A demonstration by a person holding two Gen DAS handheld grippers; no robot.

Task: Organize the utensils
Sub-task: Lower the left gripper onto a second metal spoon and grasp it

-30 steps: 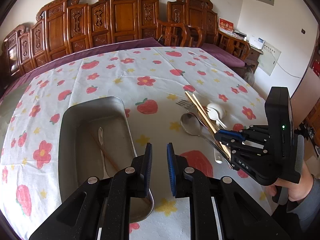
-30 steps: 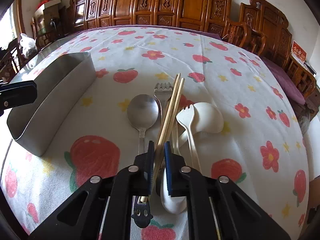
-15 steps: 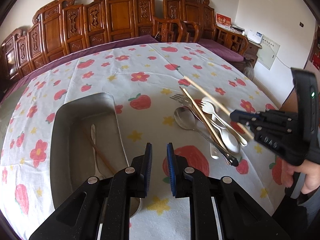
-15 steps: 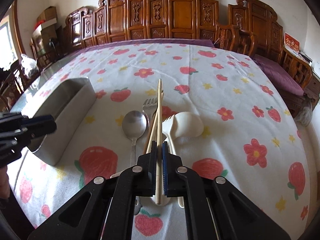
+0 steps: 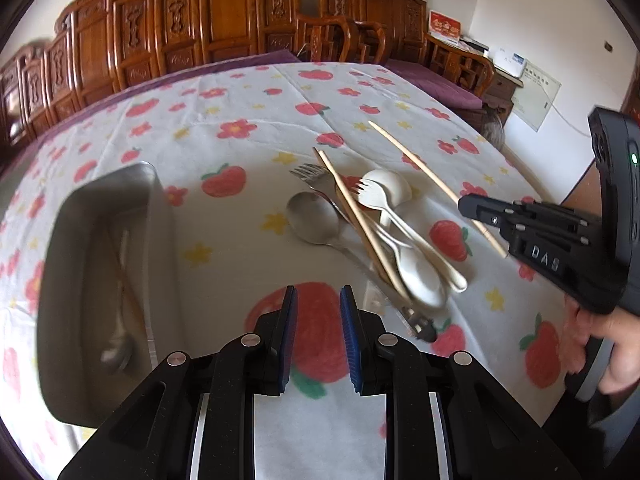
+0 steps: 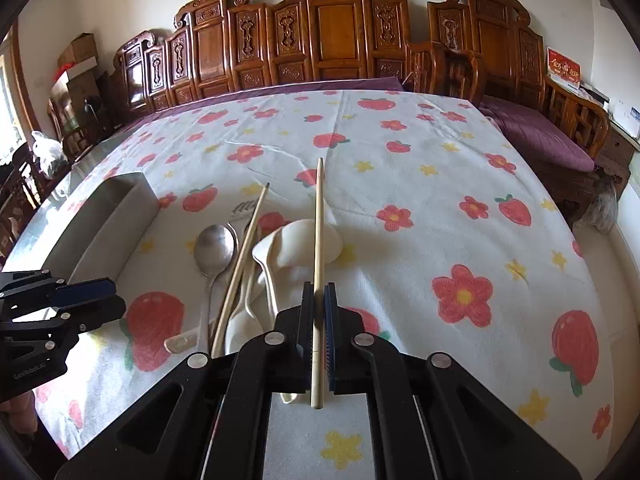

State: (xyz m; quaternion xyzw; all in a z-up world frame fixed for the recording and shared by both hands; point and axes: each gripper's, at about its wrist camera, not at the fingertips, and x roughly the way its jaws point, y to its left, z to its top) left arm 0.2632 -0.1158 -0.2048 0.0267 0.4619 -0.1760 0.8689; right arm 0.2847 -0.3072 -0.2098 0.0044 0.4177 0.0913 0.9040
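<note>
My right gripper (image 6: pixel 319 300) is shut on one wooden chopstick (image 6: pixel 318 240) and holds it above the table; it also shows in the left wrist view (image 5: pixel 416 164). Below lie a second chopstick (image 6: pixel 244 260), a metal spoon (image 6: pixel 214 246), a metal fork (image 5: pixel 310 174), a white fork (image 5: pixel 376 200) and a white spoon (image 6: pixel 308 242) in a pile. My left gripper (image 5: pixel 317 332) is empty with its jaws slightly apart, right of the metal tray (image 5: pixel 104 280), which holds a spoon (image 5: pixel 120 340) and a chopstick.
The round table carries a strawberry-print cloth (image 6: pixel 440 200). Carved wooden chairs (image 6: pixel 332 40) ring its far side. The tray (image 6: pixel 108 224) stands left of the utensil pile. A cabinet with papers (image 5: pixel 512 72) stands at the right wall.
My right gripper closed on one chopstick and lifted it off the pile, up and back. The left gripper shifted a little to the right of the tray.
</note>
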